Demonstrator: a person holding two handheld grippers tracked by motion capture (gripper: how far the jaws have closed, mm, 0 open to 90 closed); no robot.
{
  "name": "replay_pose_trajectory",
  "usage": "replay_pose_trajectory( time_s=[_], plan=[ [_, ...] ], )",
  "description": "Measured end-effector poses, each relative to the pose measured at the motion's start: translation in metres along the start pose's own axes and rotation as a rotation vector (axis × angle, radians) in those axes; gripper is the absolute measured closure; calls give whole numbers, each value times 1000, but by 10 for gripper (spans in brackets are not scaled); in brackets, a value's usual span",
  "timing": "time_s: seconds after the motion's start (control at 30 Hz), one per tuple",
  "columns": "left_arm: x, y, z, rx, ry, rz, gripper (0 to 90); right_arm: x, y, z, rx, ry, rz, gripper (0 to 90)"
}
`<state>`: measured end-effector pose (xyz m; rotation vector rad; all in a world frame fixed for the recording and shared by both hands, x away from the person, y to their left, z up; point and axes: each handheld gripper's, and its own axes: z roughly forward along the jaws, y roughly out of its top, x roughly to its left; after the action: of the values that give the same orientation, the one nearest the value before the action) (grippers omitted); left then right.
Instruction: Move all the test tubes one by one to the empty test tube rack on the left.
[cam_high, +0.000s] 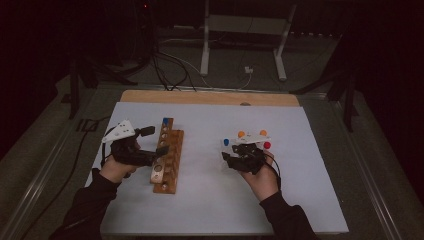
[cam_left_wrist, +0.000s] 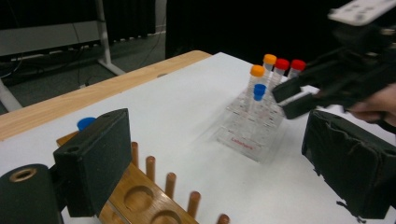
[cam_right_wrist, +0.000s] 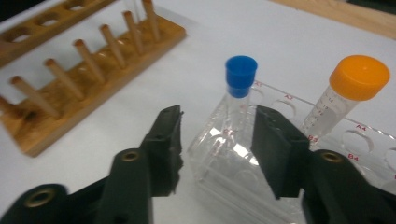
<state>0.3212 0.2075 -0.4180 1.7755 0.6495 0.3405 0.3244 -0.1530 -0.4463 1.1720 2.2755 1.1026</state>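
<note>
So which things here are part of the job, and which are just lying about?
In use: blue-capped tube, clear rack, wooden rack, tube standing in it, right gripper, left gripper.
Lying about: orange-capped tube, red-capped tubes, cables, metal stand.

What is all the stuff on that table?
Wooden rack: one, brown with pegs and holes, left on the sheet, one blue-capped tube at its far end.
Clear rack: one, right on the sheet.
Capped tubes in the clear rack: five; two orange, two red, one blue.
Sheet: one, white, over a wooden board.
Left gripper: black, beside the wooden rack, jaws open.
Right gripper: black, jaws either side of the blue tube, apart from it.
</note>
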Motion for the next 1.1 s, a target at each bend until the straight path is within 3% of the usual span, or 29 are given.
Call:
replay_pose_trajectory(
  time_s=[0.3,0.63,0.87,1.1],
  plan=[
    [-1,-4,-4,4,5,-7,95,-4,6,18,36,-44,12,646],
    [1,-6,-5,7,6,-17,96,-5,3,28,21,-61,-31,769],
    [0,-1,-5,13,-19,-20,96,-2,9,15,-15,-78,-68,773],
    [-7,10,-5,7,-43,0,97,7,24,-15,-86,-92,-132,773]
  ],
)
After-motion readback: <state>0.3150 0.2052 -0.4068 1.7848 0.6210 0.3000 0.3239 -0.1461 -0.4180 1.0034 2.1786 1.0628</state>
